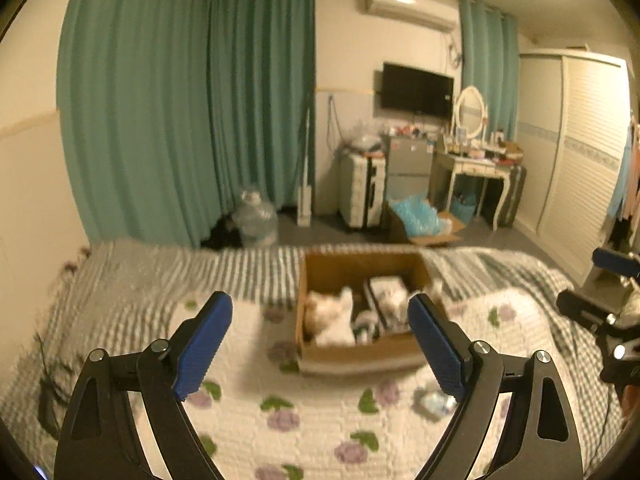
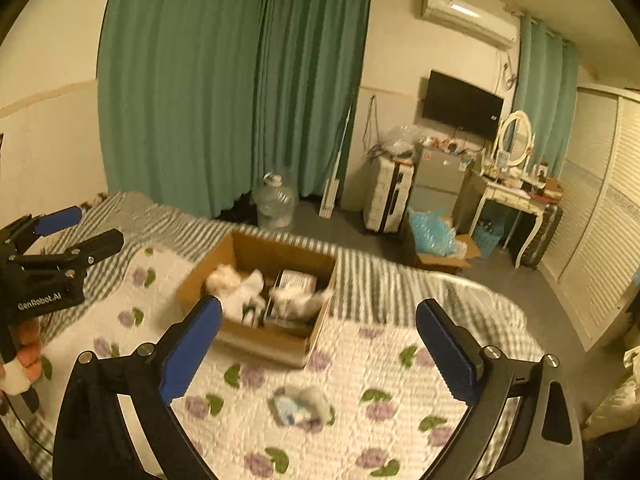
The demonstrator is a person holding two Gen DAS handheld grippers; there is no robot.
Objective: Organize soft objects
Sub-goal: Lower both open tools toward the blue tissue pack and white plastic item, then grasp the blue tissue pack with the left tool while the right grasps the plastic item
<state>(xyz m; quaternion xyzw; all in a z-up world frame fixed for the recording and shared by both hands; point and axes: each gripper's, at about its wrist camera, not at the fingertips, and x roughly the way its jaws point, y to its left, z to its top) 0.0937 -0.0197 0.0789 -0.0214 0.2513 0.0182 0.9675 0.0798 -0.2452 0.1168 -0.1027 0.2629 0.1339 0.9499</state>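
Each hand-held gripper, left (image 1: 320,344) and right (image 2: 318,344), hangs wide open and empty short of the cardboard box (image 2: 256,300), where plush toys (image 2: 236,288) sit gathered, seemingly for tidiness.

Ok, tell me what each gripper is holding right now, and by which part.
Nothing. The left gripper and right gripper both stand open and empty above the quilt; the soft toys lie in the cardboard box.

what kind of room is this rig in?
A bedroom, most likely in a home. The cardboard box sits on a bed with a floral quilt; a vanity desk with oval mirror and a louvred wardrobe stand by the far wall.
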